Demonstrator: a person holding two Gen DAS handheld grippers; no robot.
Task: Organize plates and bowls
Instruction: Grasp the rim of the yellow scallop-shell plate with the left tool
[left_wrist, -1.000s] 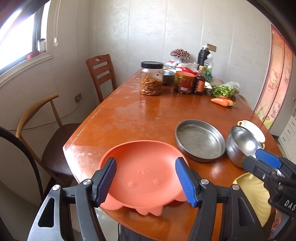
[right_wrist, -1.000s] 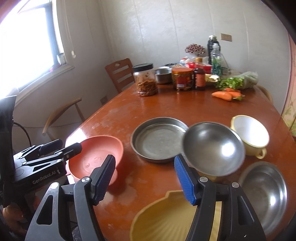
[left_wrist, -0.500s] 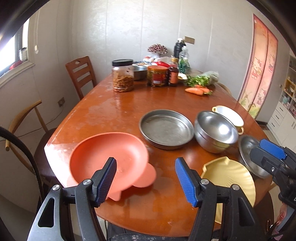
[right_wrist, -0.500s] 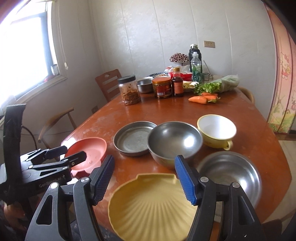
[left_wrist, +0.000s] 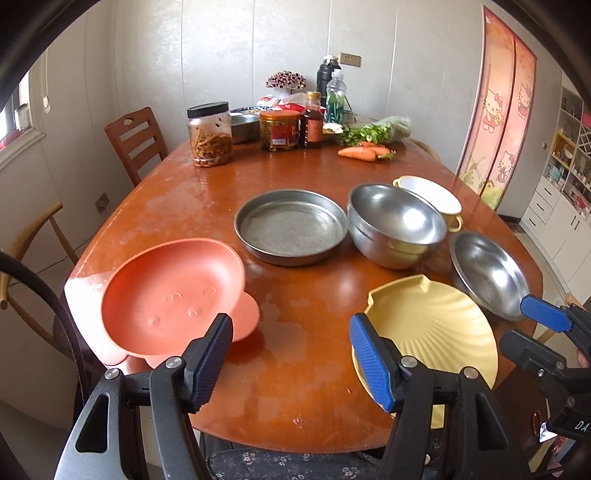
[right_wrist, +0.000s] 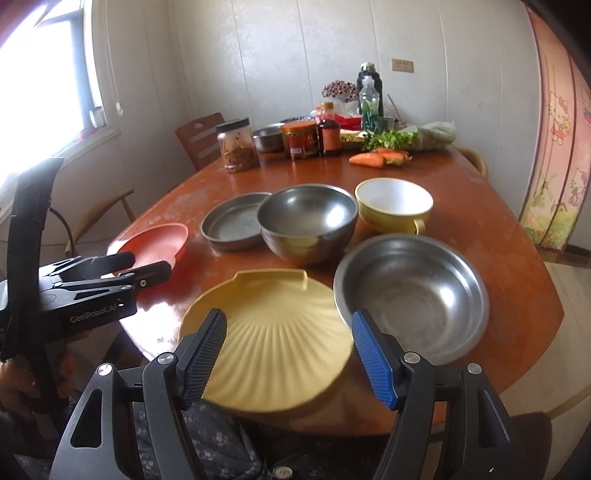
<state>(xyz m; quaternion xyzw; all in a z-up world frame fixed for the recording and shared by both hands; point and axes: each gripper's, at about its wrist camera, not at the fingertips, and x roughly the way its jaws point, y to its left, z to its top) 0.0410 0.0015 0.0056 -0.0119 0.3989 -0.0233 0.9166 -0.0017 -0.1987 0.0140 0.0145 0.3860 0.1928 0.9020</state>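
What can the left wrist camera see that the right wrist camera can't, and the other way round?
Only the left view shows the white cabinets at far right and the whole orange plate. Only the right view shows the bright window and the inside of the yellow cup. Both share the brown table, yellow shell plate, flat metal pan, two steel bowls, jars and carrots.

Steel bowl (right_wrist: 308, 221) released; right jaws wider.
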